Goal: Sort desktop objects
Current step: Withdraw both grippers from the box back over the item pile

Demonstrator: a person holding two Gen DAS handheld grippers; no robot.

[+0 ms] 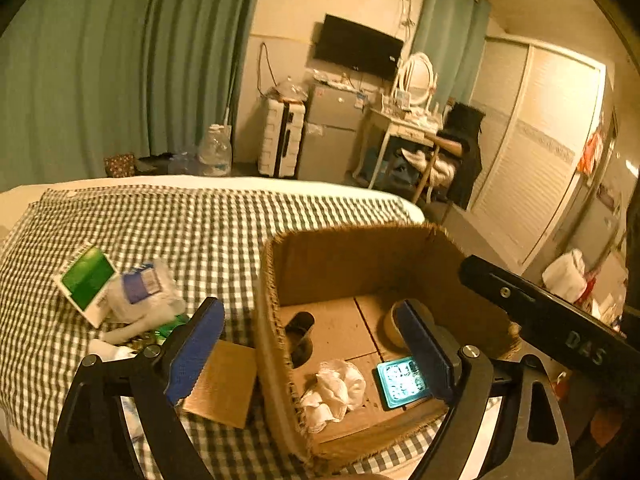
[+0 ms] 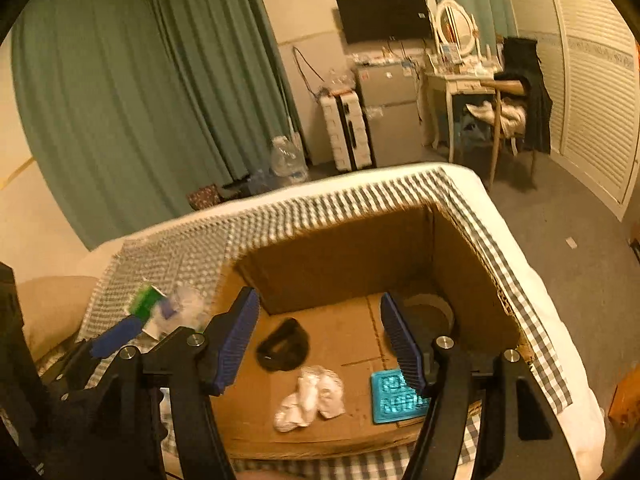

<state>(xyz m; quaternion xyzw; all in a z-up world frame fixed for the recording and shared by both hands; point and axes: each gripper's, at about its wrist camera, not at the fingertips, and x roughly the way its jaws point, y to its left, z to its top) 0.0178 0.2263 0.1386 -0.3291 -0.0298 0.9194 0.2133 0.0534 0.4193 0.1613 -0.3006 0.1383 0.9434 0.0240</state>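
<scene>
Inside open brown cardboard box (image 2: pixel 344 256) on checked cloth (image 1: pixel 192 220): crumpled white tissue (image 2: pixel 310 398), teal blister pack (image 2: pixel 394 398) lying flat, black clip (image 2: pixel 284 346). Left gripper (image 1: pixel 316 344) and right gripper (image 2: pixel 320 340) both spread apart, empty.

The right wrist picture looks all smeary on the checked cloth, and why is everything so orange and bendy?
Right wrist view: the checked cloth behind the cardboard box is streaked by motion blur, as is the green-and-white packet. Left wrist view: sharper, the checks stay crisp. Both views: warm indoor light tints everything orange, and the fisheye lens curves the curtains and darkens the corners.
</scene>
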